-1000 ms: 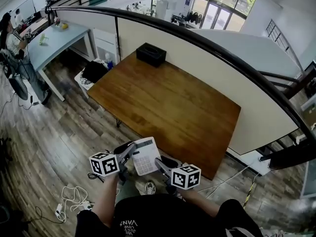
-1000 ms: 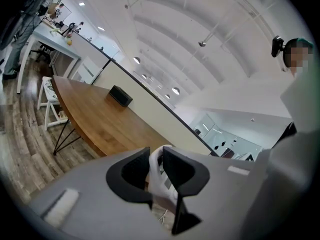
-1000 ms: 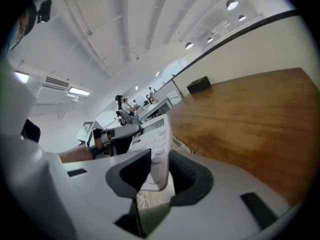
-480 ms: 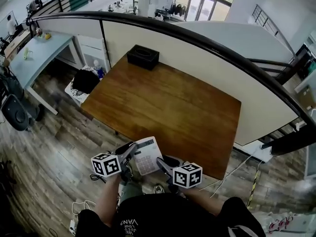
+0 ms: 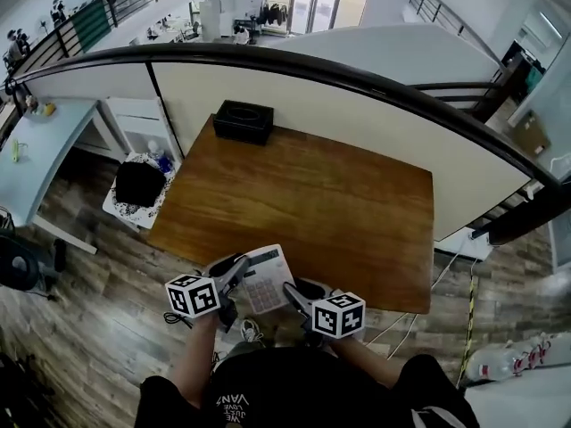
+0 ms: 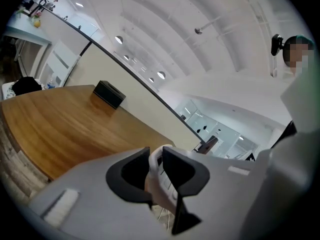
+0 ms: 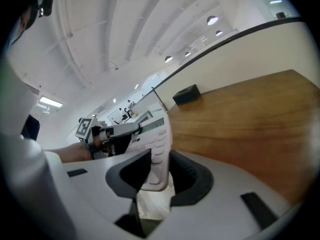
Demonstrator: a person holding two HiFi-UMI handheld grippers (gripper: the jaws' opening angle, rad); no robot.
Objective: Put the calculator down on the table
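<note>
Now both forearms reach forward side by side, each tool tipped slightly down. The left gripper (image 5: pixel 237 273) clamps the calculator (image 5: pixel 261 279) at its 9 o'clock edge, and the right gripper (image 5: pixel 291 291) pinches its 4 o'clock corner. The calculator is held keys-up between them, at the table's (image 5: pixel 303 194) 6 o'clock edge.

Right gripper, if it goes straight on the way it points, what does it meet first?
Past the calculator it grips, the right gripper would probably meet the wooden table top first; depth is hard to judge.
</note>
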